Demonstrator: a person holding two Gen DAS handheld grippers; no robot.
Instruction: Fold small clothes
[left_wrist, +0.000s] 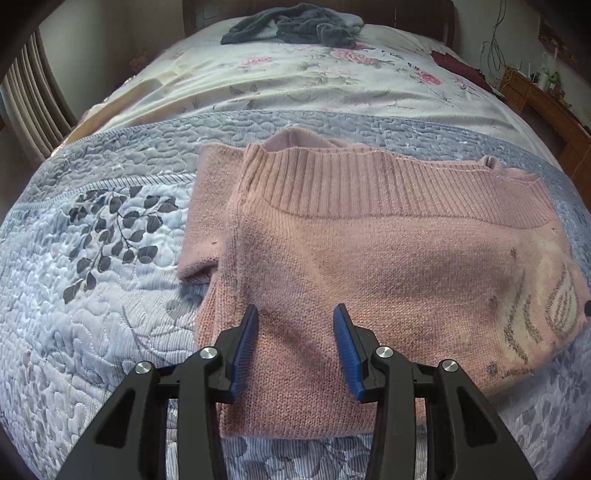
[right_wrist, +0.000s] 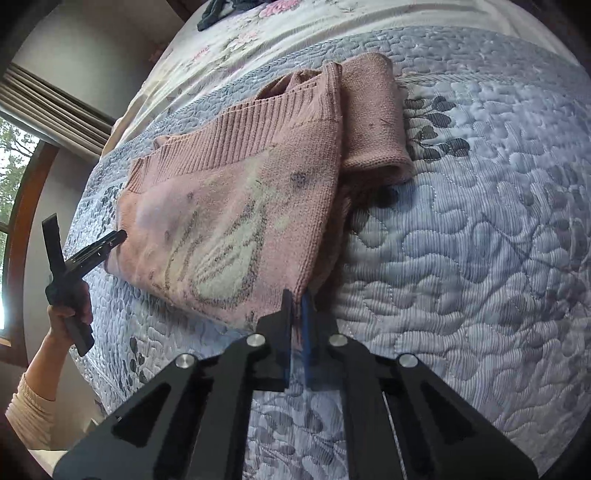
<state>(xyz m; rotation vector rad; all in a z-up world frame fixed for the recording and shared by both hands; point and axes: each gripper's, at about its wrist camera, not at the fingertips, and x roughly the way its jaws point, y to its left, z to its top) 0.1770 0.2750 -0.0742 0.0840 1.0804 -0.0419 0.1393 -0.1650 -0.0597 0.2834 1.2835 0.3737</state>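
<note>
Sweater (left_wrist: 369, 240) lies mostly folded on bed quilt (left_wrist: 92, 258), sleeves tucked under, so approx. one last fold left; right gripper (right_wrist: 297, 299) pinched tight on its corner, left gripper (left_wrist: 295, 314) spread wide above it, holding nothing.

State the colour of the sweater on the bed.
Dusty pink sweater, with a pale motif on its front; clearest in the left wrist view.

I can read no words, numbers or brand marks anywhere. The pink sweater (right_wrist: 236, 206) in front of my tongs carries only a pale knitted motif, perhaps a bird or feather, with no lettering.
</note>
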